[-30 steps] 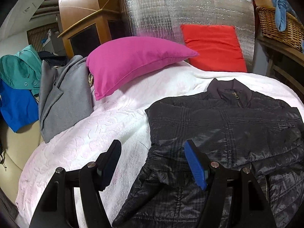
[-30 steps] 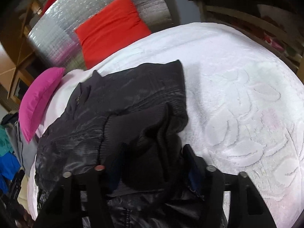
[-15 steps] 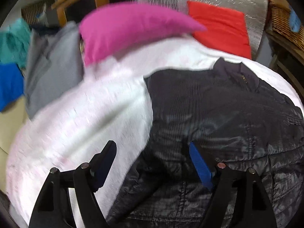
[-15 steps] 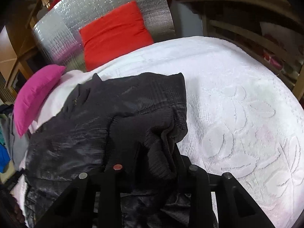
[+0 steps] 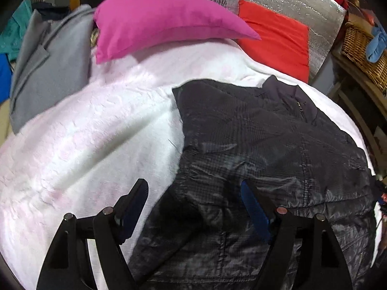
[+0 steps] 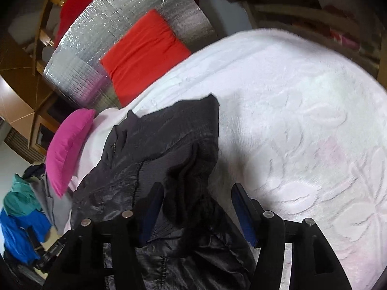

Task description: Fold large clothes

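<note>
My left gripper [image 5: 193, 207] has black angular finger arms with round silver screw heads near the knuckles and blue pads on the inner faces. My right gripper [image 6: 197, 207] is built alike: black arms, silver screws, blue pads.

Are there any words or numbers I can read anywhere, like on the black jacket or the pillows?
None can be read.
The black jacket, pink pillow and red pillow show no letters or numbers.
The zip pull is too small to tell.

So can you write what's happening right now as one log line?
step: folding black jacket on white blanket | left tool: open over sleeve | right tool: opening, folded sleeve between pads
</note>
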{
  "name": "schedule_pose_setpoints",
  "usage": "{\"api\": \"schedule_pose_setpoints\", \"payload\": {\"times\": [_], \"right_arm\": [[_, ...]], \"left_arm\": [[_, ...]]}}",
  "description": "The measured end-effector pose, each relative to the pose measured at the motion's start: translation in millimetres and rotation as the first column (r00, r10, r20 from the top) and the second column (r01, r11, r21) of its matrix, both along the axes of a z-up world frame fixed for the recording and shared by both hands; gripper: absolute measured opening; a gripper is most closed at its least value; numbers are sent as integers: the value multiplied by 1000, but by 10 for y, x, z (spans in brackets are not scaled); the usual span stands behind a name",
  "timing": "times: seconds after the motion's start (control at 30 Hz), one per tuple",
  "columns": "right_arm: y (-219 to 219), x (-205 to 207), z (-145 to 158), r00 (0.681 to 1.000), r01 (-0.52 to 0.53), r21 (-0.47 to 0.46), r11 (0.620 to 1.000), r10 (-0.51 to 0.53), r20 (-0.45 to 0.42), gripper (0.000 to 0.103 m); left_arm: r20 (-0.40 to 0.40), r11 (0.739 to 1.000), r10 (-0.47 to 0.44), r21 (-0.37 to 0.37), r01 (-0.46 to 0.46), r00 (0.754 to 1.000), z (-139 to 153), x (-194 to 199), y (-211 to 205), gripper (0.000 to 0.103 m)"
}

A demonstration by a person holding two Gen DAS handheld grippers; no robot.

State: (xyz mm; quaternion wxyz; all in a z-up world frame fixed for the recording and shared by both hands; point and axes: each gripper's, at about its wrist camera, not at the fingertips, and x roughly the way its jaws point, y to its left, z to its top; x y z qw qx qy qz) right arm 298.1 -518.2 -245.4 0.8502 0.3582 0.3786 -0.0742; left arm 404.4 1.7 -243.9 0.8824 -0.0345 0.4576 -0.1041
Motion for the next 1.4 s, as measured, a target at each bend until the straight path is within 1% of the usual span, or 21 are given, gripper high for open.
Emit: {"api": "schedule_pose_setpoints", "payload": {"times": [0.03,0.07,0.1,0.17,0.2,0.3,0.37,0.47,0.53,0.57,0.6,0.67,0.73,0.8,0.9,0.97,1.03,1.1,1.17,1.3,1.4], "right_arm": [[22,33,-31,1000,-9,6,1000,9,-4,62],[36,50,-53,1000,-17,9,1000,17,-7,62],[80,110,-100,999,-33,11,999,33,-20,60],[156,171,-158,998,-44,-3,999,44,-45,52],[213,203,-160,997,-56,-26,998,55,-46,49],[305,196,-45,998,-57,-104,993,54,-31,37],[371,149,94,999,-44,-154,987,47,12,32],[450,85,238,997,-39,-216,976,54,64,31],[434,142,138,999,-41,-204,978,45,13,31],[406,176,47,999,-43,-190,981,39,-28,35],[375,191,-30,998,-42,-175,984,33,-54,38],[343,182,-9,998,-38,-155,987,30,-56,43],[316,110,75,998,-35,-149,988,27,-56,45],[280,-14,240,1000,-11,-161,987,10,-10,45],[242,-180,436,998,-3,-140,990,11,58,45],[256,-319,542,994,-20,-83,996,28,107,45],[338,-379,551,988,-65,-7,998,66,137,45],[516,-410,474,981,-135,102,986,119,154,45],[731,-361,337,976,-186,182,965,160,149,45],[1137,-160,-32,973,-232,312,921,220,74,45],[1281,27,-261,980,-194,384,903,193,42,45]], "left_arm": [[-3,1000,-7,-10,7,1000,-28,13,-20,76],[-5,1000,-22,-17,22,1000,-54,17,-55,68],[-11,1000,-23,-3,23,1000,-81,29,-88,68],[-10,999,-29,28,29,1000,-125,41,-138,62],[-10,999,-28,25,28,1000,-131,46,-135,53],[-11,1000,-6,-27,6,1000,-106,68,-56,36],[-3,1000,-8,-24,8,1000,-69,59,-51,34],[5,1000,-21,19,20,1000,-53,40,-92,34],[-5,999,-31,43,31,1000,-79,47,-116,37],[-8,997,-36,65,36,999,-87,45,-132,42],[-9,996,-37,85,38,999,-90,42,-142,54],[-18,993,-10,121,13,1000,-78,35,-120,71],[-30,997,3,76,-1,1000,-25,27,-44,71],[-44,1000,13,25,-12,999,52,-2,25,71],[5,1000,12,-25,-12,1000,277,-149,102,71],[30,997,-2,-72,4,1000,406,-268,137,71],[19,985,-22,-172,25,1000,470,-379,165,72],[-39,959,-66,-279,53,997,414,-480,112,74],[-94,939,-84,-341,47,992,303,-531,29,74],[-222,912,-66,-410,-32,973,22,-471,-102,74],[-271,885,-12,-451,-116,962,-127,-377,-114,74]]}}
